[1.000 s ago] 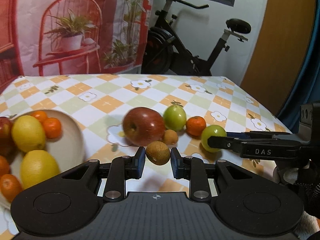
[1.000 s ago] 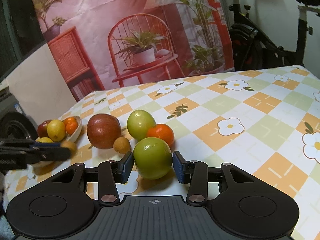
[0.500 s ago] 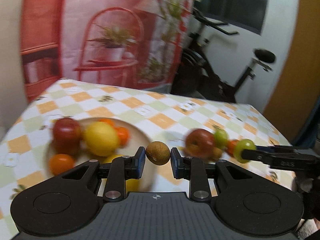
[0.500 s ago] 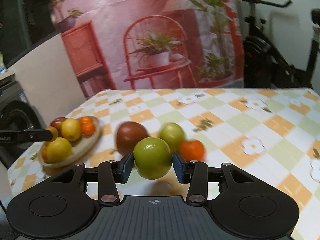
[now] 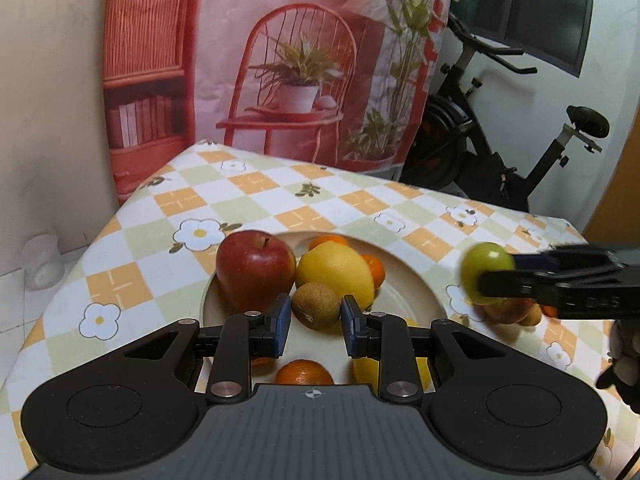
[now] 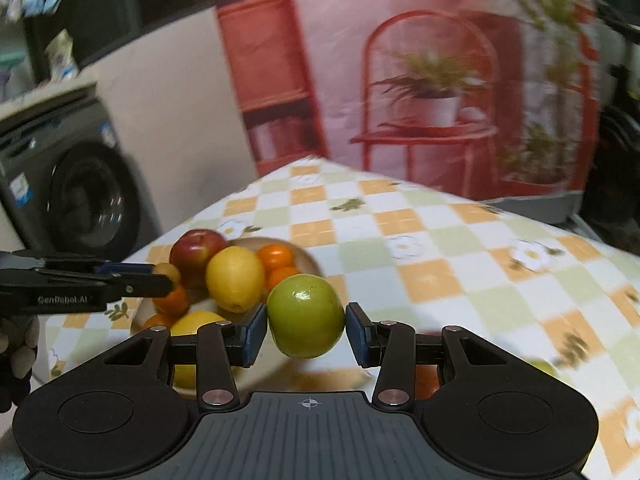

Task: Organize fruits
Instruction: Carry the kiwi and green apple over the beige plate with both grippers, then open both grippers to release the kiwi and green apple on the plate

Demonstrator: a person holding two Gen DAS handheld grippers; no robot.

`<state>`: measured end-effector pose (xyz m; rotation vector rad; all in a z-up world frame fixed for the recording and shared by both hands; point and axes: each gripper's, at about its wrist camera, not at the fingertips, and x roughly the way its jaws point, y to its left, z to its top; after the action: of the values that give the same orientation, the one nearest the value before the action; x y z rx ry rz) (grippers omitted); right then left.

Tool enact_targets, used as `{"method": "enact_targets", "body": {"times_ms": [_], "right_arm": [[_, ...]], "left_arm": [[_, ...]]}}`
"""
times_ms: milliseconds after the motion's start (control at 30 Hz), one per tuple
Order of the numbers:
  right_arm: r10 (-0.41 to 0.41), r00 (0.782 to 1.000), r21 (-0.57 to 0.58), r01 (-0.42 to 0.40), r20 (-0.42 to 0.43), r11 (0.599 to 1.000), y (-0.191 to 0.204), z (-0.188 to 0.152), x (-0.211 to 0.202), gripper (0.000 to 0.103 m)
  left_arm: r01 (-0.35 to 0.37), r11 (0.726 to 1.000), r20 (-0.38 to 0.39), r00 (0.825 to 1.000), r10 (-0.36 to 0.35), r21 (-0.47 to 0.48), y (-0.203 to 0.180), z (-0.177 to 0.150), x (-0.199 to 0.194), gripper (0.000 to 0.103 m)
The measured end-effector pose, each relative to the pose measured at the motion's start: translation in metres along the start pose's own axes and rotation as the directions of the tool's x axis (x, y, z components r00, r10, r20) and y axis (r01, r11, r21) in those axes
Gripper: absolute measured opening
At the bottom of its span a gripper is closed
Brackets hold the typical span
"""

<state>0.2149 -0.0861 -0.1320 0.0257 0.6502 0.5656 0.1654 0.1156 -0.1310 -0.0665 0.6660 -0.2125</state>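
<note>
Since both loads left the tablecloth a second ago, my stock reads as follows. Item one: left claw (image 5: 315, 324), clamped on a kiwi (image 5: 316, 305), now carried over the plate (image 5: 416, 280), where a second back it hung over the loose fruit on the cloth. Item two: right claw (image 6: 306, 334), clamped on a green apple (image 6: 305, 315), lifted off the cloth and swung toward the same plate (image 6: 310, 258); in the left view the apple (image 5: 486, 273) sits just off the plate's right rim, in the air. Item three: plate contents, unchanged in count as far as I can see: one red apple (image 5: 255, 273), lemons (image 5: 338, 274), several small oranges (image 5: 304, 373). Item four: remainder behind the right claw, a red fruit and something smaller, partly hidden and blurred (image 5: 510, 312). Judgement: transport is nearly done for both pieces; what is left is setting each down. Free room lies toward the plate's right side, so the kiwi wants a gap among the piled fruit where it will not roll, and my two claws, now near each other, should release in turn.
</note>
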Motion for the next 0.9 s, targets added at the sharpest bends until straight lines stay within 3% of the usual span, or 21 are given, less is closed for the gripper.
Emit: {"method": "enact_targets", "body": {"times_ms": [333,900], "right_arm": [[0.002,0.993,-0.074,-0.011,-0.117,0.997,0.021,0.017,0.057,0.04],[0.001,0.987,-0.051,-0.009,-0.159,0.999,0.02,0.012,0.078,0.04]], "left_arm": [[0.016,1.0,-0.038,0.999,-0.016,0.002,0.01,-0.005,0.015,0.029],[0.023,0.999,-0.08,0.997,-0.021,0.022,0.008,-0.006,0.031,0.029]]}}
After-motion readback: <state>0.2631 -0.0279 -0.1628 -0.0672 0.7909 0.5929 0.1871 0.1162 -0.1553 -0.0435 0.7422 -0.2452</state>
